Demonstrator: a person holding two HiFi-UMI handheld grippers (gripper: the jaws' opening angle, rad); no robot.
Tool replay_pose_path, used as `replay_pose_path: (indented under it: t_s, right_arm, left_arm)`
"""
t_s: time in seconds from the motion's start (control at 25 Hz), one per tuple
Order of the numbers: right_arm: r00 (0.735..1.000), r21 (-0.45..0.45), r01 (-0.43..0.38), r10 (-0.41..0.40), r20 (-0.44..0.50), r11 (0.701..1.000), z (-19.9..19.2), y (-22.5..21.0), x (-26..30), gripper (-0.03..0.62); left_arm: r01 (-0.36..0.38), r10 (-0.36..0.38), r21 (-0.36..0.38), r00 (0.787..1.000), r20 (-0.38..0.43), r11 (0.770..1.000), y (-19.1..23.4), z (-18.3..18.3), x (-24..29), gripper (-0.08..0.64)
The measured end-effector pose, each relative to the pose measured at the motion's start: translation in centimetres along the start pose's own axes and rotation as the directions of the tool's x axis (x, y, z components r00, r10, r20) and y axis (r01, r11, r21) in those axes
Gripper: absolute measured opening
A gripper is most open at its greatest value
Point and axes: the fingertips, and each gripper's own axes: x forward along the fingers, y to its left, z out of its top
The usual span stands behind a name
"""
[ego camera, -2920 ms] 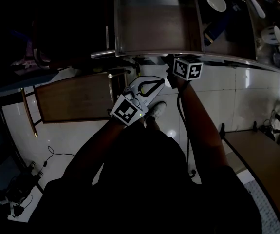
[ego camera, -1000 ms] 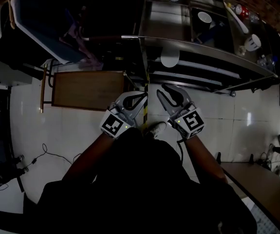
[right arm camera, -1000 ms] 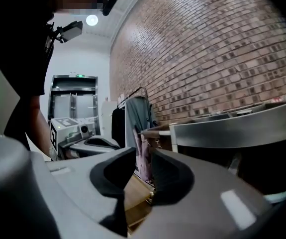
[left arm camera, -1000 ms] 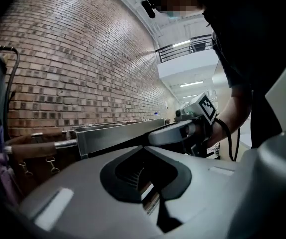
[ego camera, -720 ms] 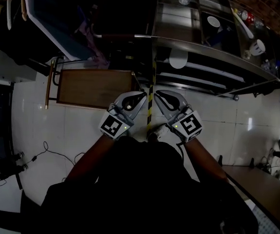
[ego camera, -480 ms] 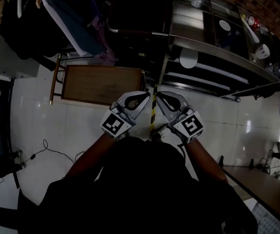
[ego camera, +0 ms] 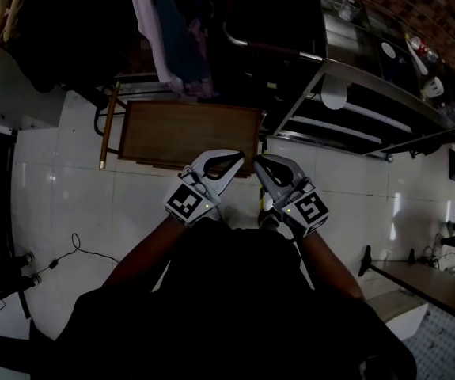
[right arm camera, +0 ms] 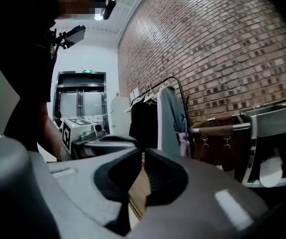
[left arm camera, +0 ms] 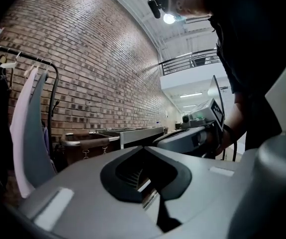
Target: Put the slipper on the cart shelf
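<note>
Left gripper (ego camera: 240, 157): jaws pressed together, empty. Right gripper (ego camera: 258, 163): same. Both over floor, near cart (ego camera: 369, 85) left end. Slipper in 0 views, place unknown. Judgement: either already shelved or not yet fetched.

No words, brands or numbers can be read. The cube (ego camera: 186, 203) on the left gripper (ego camera: 237, 158) and the cube (ego camera: 310, 209) on the right gripper (ego camera: 259, 165) show only black-and-white squares. A green sign (right arm camera: 83, 71) above the doors (right arm camera: 80, 103) is too small to read.
</note>
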Motion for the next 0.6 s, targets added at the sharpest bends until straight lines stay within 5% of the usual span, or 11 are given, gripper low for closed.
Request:
replay_pose_path:
  t_s: [0.6]
  right_arm:
    - [1.000, 0.008, 0.013, -0.012, -0.004, 1.000, 0.8, 4.4, 5.4, 0.020]
  left_arm:
    - [-0.007, 0.007, 0.018, 1.000, 0.029, 1.000, 3.2, 0.4, -5.8, 0.002]
